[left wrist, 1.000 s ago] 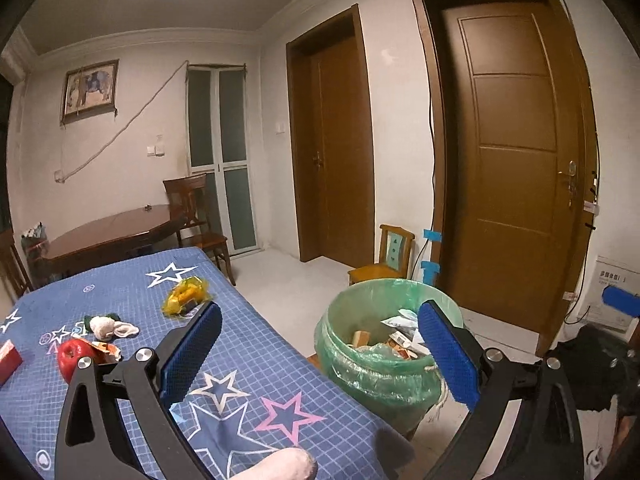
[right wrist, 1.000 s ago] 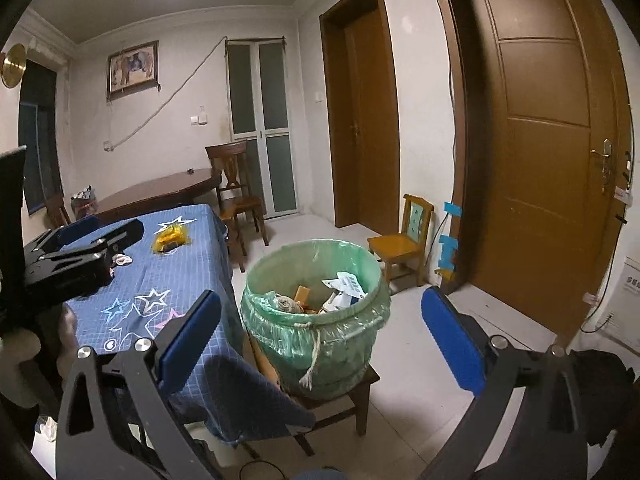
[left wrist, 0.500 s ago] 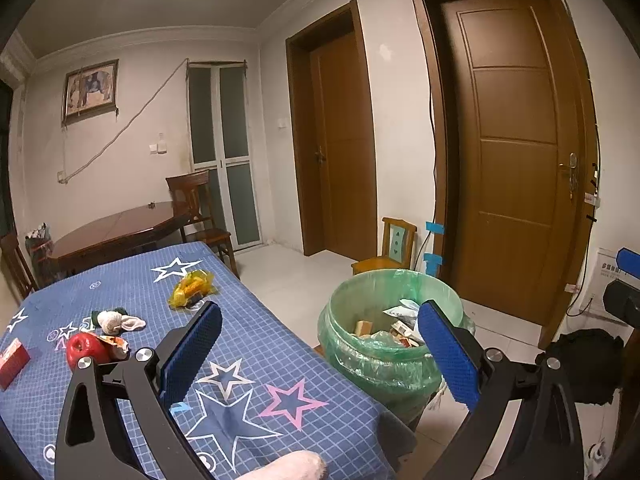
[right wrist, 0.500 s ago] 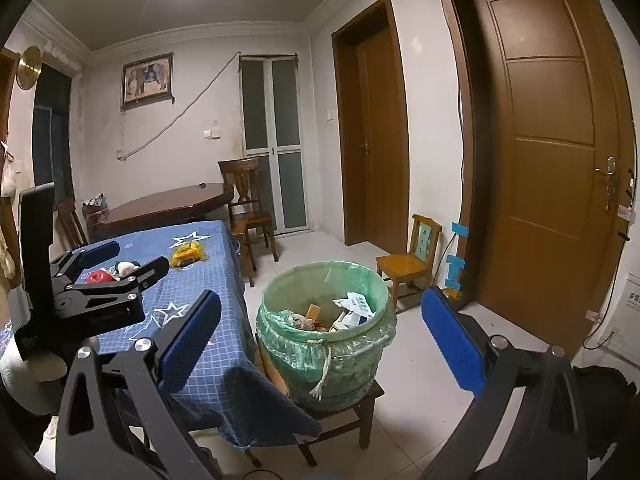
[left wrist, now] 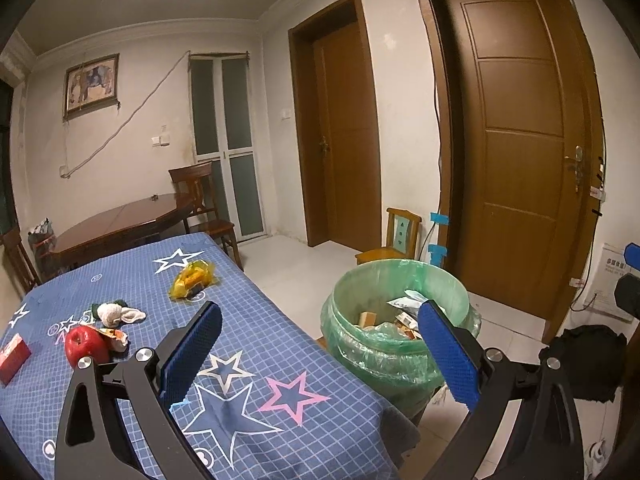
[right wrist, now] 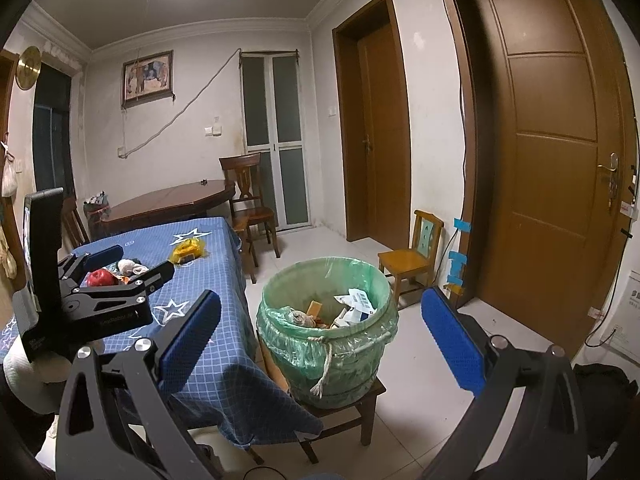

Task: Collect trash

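A bin lined with a green bag (left wrist: 400, 320) (right wrist: 328, 328) holds paper scraps and stands on a low stool right of the blue star tablecloth (left wrist: 248, 360) (right wrist: 208, 280). On the cloth lie a yellow wrapper (left wrist: 192, 278) (right wrist: 186, 252), a crumpled white wad (left wrist: 114, 314) (right wrist: 130, 266), a red apple (left wrist: 86, 344) (right wrist: 100, 278) with an orange scrap beside it, and a red box (left wrist: 14, 356). My left gripper (left wrist: 320, 356) (right wrist: 126, 266) hangs open and empty above the table's near right part. Above the floor, my right gripper (right wrist: 322, 340) is open and empty, framing the bin.
A dark wooden table (left wrist: 116, 224) and chairs (right wrist: 248, 208) stand behind. A small yellow chair (right wrist: 416, 256) sits by the brown door (left wrist: 528, 152). A dark bag (left wrist: 580, 356) lies on the floor at the right. White tiled floor (right wrist: 420, 360) surrounds the bin.
Both grippers have drawn back and risen a little, so the bin and table look farther off. The left gripper now sits over the apple area in the right wrist view. Both stay open.
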Demonstrator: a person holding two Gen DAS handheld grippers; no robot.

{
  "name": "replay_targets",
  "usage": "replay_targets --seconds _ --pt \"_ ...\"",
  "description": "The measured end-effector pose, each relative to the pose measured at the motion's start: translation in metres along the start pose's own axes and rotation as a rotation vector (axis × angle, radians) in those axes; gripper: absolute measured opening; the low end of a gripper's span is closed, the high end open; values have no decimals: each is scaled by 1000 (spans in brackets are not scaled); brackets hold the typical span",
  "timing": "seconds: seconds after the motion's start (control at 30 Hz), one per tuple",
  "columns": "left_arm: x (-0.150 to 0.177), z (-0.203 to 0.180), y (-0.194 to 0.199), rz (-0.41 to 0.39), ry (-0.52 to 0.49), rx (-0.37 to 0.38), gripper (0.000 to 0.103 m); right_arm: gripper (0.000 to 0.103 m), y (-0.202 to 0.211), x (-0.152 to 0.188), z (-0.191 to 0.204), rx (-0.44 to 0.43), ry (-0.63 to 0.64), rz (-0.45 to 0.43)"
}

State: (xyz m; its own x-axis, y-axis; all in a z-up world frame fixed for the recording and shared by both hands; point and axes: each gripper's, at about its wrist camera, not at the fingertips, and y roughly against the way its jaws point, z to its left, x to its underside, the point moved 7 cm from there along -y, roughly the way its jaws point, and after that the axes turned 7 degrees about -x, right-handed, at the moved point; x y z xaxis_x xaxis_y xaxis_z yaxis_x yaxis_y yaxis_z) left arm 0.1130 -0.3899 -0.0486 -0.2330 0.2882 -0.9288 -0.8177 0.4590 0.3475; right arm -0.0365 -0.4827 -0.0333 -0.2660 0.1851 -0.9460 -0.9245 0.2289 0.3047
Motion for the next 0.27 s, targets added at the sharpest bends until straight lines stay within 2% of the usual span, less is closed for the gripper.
replay_targets --seconds 0.27 --pt "1 -3 -2 8 -7 11 98 97 0 -1 0 -5 -6 2"
